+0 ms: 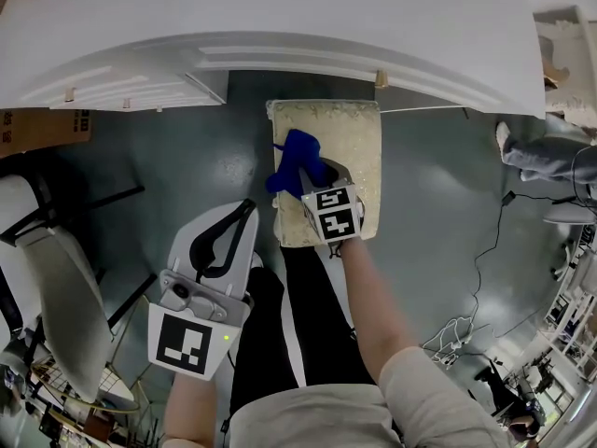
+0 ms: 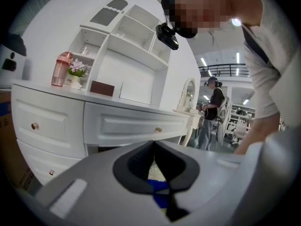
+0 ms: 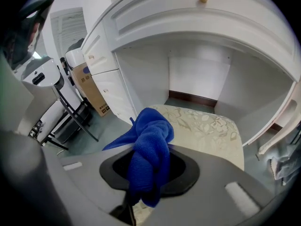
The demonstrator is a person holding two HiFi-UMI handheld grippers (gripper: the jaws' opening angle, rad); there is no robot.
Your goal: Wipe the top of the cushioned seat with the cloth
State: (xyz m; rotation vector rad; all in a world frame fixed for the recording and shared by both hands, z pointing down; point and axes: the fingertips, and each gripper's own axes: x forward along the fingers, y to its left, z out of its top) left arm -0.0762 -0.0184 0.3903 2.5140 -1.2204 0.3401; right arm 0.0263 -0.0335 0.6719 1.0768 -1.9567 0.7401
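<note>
Cloth [image 1: 297, 164]: blue, bunched, being gripped at its middle by right tongs [image 1: 310, 181], with jaws clamping tight on the folds.

Nearest the body: left tongs [image 1: 248, 207], hovering over the grey floor [image 1: 187, 166] beside a black-trousered leg [image 1: 266, 325], tips pressing together on nothing, aiming toward the seat's near left corner.

Farther out: right tongs, hanging above the left half of cushioned seat [image 1: 359, 143]. Stretching lengthwise along the jaws' line, loose end pointing away from the body and a little left. Touching the cream patterned top or not, impossible to tell.

Seat: lying with long axis running straight away from the body, far end reaching under the white desk [image 1: 280, 17].

Off at far left: cardboard box [image 1: 42, 129], leaning against the desk's drawers.
</note>
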